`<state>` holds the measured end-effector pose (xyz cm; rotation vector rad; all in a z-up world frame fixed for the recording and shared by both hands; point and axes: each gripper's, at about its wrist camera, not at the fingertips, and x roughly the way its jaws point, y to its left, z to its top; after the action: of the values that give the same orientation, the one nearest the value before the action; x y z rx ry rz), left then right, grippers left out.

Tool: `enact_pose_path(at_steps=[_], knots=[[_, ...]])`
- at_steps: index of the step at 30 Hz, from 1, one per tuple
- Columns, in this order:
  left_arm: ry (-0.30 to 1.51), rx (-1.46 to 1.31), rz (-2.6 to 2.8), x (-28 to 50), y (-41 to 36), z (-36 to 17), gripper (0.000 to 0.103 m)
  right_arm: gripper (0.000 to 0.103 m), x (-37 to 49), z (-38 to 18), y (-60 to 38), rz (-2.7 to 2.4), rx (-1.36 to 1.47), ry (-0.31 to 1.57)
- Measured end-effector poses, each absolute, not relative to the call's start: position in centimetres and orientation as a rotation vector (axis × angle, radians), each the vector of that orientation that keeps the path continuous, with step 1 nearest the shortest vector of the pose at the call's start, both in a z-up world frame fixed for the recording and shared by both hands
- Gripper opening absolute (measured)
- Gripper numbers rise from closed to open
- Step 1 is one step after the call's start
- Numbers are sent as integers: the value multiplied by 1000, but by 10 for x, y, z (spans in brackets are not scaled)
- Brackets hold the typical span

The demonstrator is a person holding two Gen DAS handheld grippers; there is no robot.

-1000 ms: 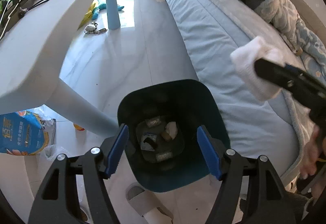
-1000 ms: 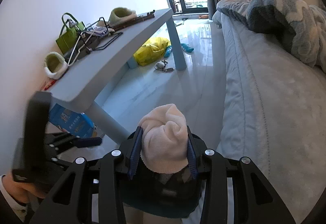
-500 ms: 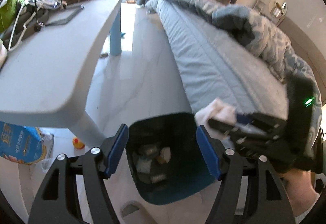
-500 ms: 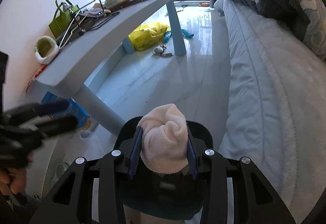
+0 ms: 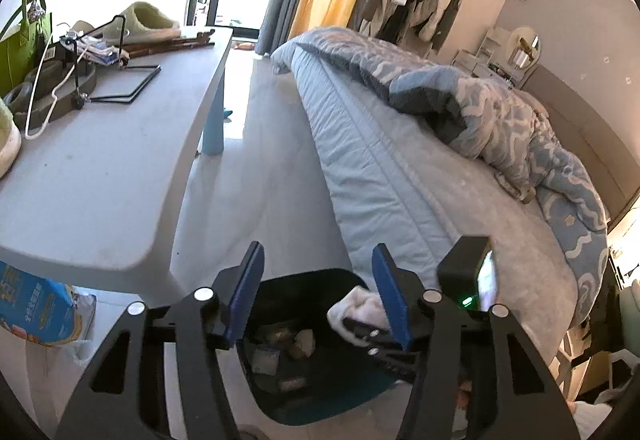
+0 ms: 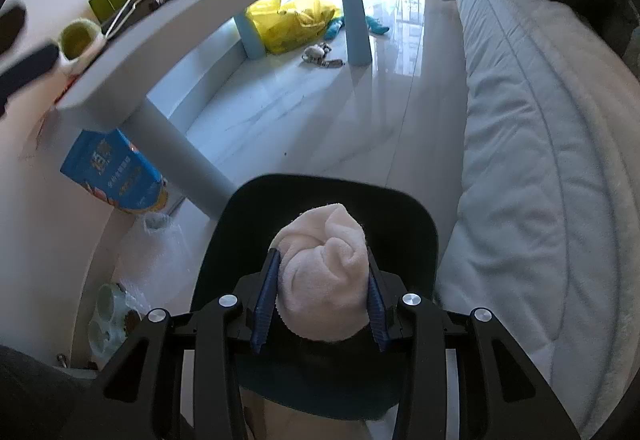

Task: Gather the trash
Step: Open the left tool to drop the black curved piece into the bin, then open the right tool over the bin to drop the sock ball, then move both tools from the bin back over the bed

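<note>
My right gripper [image 6: 322, 290] is shut on a wad of white cloth [image 6: 326, 260] and holds it right over the open mouth of the dark teal trash bin [image 6: 248, 216]. In the left wrist view the same wad [image 5: 356, 310] hangs above the bin [image 5: 316, 396], which holds several scraps of trash [image 5: 288, 348]. My left gripper [image 5: 318, 298] is open and empty, raised above the bin's near side, with the right gripper just to its right.
A pale blue table [image 5: 92, 176] with a green bag [image 5: 20, 40], a slipper [image 5: 148, 22] and a wire hanger stands left of the bin. A bed [image 5: 420, 176] with a blue quilt runs along the right. A blue package [image 6: 116, 172] and yellow bag [image 6: 292, 20] lie on the floor.
My right gripper has carried the cloth wad lower and further over the bin's mouth. My left gripper has risen and tilted up, so the table top and room show more.
</note>
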<state>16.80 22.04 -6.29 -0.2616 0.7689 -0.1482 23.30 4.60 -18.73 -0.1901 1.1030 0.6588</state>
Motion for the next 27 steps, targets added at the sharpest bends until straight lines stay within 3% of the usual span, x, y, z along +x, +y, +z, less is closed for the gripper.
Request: enact_pose_path(at_steps=[6,9,12,27], knots=[[743,-271,-155,168,218,-55,55,42,228,-199,48,648,-243,1123],[727,-275,-159,166,217,-50,55,56,225,-204,48,650,-256,1147],[716,-270,-156,165,215,-46,56,61,222,-202,48,640,-291,1140],[676,-240,-202,170,178,-27,56,62,221,-143,9,656,-199,982]])
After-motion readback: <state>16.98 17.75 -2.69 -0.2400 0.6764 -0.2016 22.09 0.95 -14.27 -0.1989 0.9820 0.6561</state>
